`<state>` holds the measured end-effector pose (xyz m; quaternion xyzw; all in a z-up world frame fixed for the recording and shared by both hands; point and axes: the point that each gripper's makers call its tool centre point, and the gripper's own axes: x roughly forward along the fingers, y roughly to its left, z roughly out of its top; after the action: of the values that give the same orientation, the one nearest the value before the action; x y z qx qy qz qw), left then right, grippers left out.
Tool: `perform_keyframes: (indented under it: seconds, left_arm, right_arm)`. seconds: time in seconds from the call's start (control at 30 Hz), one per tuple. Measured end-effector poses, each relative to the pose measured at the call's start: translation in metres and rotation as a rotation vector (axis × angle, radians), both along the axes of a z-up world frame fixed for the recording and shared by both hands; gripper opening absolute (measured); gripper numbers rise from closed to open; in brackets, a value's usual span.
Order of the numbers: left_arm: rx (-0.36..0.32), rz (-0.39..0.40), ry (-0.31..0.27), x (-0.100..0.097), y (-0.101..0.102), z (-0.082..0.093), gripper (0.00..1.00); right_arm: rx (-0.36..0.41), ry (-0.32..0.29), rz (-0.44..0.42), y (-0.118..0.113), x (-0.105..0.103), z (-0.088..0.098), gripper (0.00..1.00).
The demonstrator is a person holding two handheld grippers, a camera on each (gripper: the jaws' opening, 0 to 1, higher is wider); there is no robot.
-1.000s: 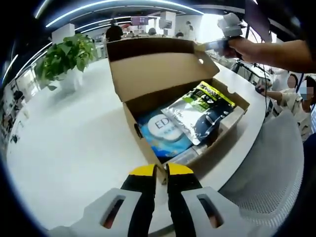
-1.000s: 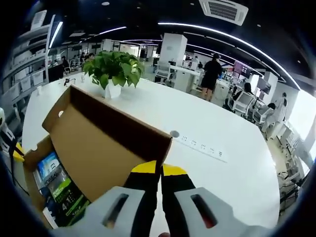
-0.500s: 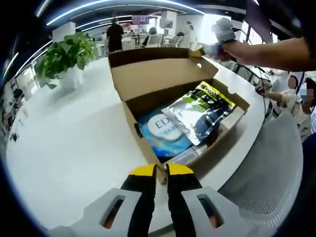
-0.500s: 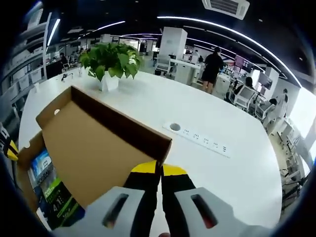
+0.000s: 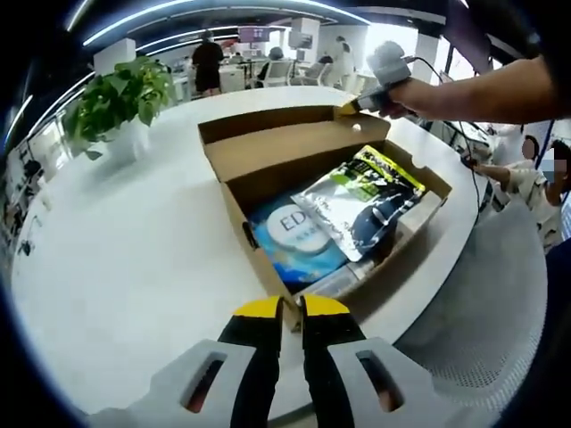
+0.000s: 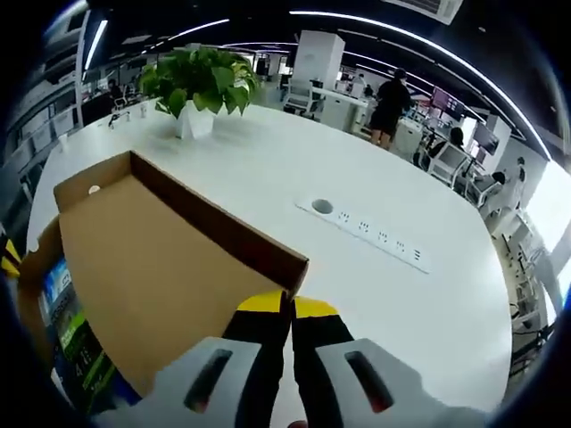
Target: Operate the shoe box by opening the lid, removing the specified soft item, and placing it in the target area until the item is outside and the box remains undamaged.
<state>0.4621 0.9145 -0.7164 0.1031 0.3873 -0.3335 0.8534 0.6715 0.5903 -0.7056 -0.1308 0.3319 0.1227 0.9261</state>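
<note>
With my right gripper clamped on the brown cardboard shoe-box lid's corner and my left gripper closed, pinching the near wall, I swing gently toward twelve o'clock, sparing the hinge; the silver-green soft pouch lies inside.

potted plant on white table

White table — bearing an open shoe box, a potted plant — and a socket strip.
</note>
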Motion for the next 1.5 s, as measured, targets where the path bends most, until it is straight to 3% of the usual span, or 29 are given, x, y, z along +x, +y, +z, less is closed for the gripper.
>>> perform_keyframes:
  seconds: [0.9,1.03,1.2,1.23,1.37,1.43,1.5]
  left_arm:
    - [0.005,0.011,0.005,0.002,-0.001,0.0,0.04]
    - [0.004,0.013,0.005,0.002,-0.002,0.0,0.05]
    - [-0.002,0.022,0.006,0.002,-0.002,0.0,0.05]
    - [-0.004,0.023,0.007,0.002,-0.002,0.0,0.05]
    - [-0.002,0.021,0.008,0.002,-0.002,0.0,0.05]
    - [-0.005,0.024,0.011,0.002,-0.002,0.0,0.05]
    - [-0.008,0.027,0.01,0.002,-0.002,0.0,0.05]
  right_arm:
    - [0.011,0.135,-0.026,-0.001,-0.004,-0.03,0.0]
    - [0.014,0.127,-0.03,-0.001,-0.004,-0.028,0.01]
    - [0.015,0.066,-0.023,-0.002,0.002,-0.02,0.06]
    - [0.038,0.023,-0.009,0.002,0.007,-0.014,0.1]
    - [0.062,-0.018,0.008,0.005,0.006,0.002,0.24]
    - [0.122,-0.056,0.033,0.012,0.003,0.017,0.25]
    - [0.106,-0.075,0.032,0.009,-0.006,0.029,0.25]
